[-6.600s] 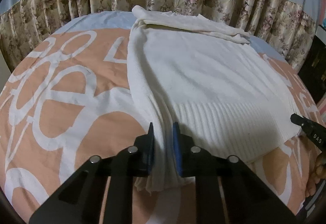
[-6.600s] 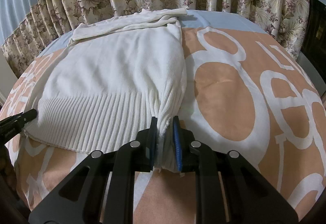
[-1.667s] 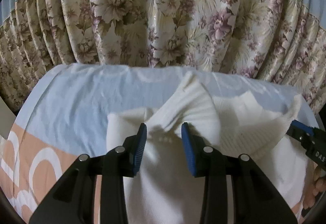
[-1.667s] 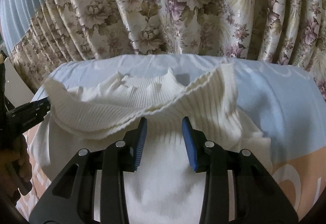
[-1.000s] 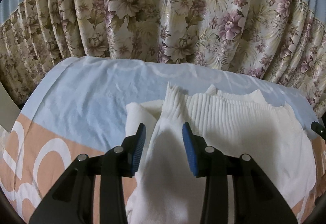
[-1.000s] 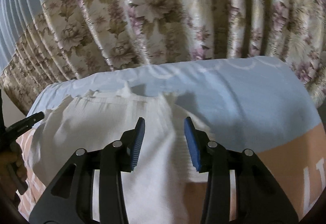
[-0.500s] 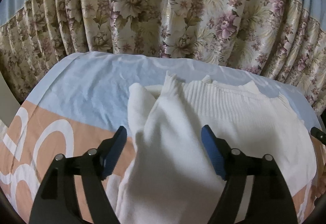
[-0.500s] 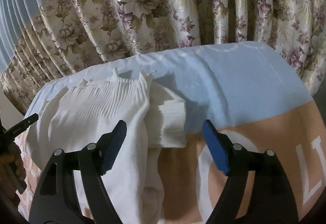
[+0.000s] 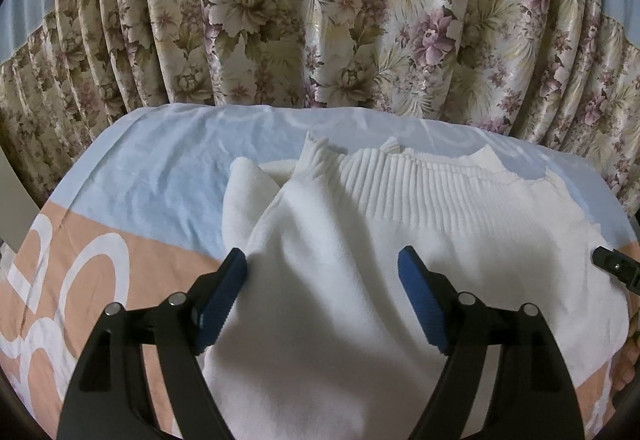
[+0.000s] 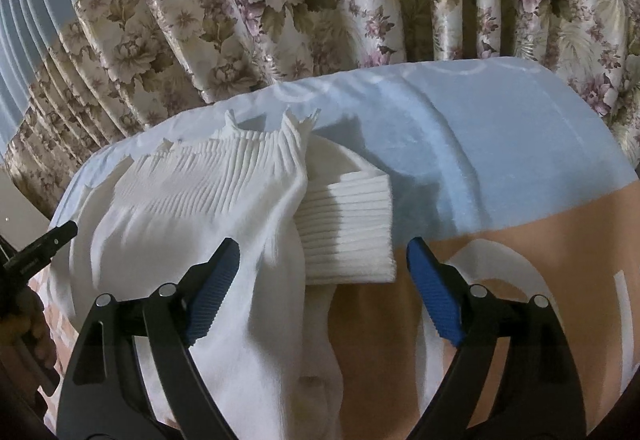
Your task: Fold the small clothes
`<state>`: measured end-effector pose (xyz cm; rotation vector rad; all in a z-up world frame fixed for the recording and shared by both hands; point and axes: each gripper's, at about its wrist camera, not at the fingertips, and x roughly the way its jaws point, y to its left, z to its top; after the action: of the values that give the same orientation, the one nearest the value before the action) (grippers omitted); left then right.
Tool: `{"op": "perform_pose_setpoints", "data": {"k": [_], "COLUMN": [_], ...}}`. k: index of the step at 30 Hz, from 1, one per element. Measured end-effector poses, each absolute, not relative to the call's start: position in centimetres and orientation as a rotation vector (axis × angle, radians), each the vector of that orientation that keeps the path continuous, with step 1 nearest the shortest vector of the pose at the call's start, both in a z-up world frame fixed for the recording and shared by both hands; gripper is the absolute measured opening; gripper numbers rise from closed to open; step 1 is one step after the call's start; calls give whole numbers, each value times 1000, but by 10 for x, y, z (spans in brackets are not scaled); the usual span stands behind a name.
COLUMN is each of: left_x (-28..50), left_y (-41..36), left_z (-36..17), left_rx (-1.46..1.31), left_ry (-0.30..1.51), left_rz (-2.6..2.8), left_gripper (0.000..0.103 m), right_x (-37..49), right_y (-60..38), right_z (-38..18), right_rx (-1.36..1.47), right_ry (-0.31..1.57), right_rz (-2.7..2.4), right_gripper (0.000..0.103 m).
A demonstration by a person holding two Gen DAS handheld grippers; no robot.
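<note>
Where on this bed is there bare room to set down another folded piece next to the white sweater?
Bare: the blue strip of bedspread between the sweater and the curtain, and the orange-and-white patch beside the ribbed cuff. The middle is crowded by the sweater.

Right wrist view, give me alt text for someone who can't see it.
A folded white sweater lies on a peach-and-blue bedspread, its ribbed cuff sticking out at the right. The right gripper hovers open above it, jaws just opened, before floral curtains.
</note>
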<state>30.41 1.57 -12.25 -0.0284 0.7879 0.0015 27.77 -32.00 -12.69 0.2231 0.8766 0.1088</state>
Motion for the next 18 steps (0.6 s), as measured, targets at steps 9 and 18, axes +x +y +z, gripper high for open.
{"op": "perform_pose_setpoints", "data": {"k": [9,18], "left_x": [308,312], "left_y": [16,12], "left_z": [-130,-134], "left_rx": [-27,7], "left_ry": [786,789], "left_rz": [33,47], "left_gripper": [86,87], "right_x": [283,294], "right_y": [-322,-321], "right_z": [-138,-151], "right_rx": [207,205], "right_ry": [895,952], "right_rz": [85,89], "right_gripper": [90,100]}}
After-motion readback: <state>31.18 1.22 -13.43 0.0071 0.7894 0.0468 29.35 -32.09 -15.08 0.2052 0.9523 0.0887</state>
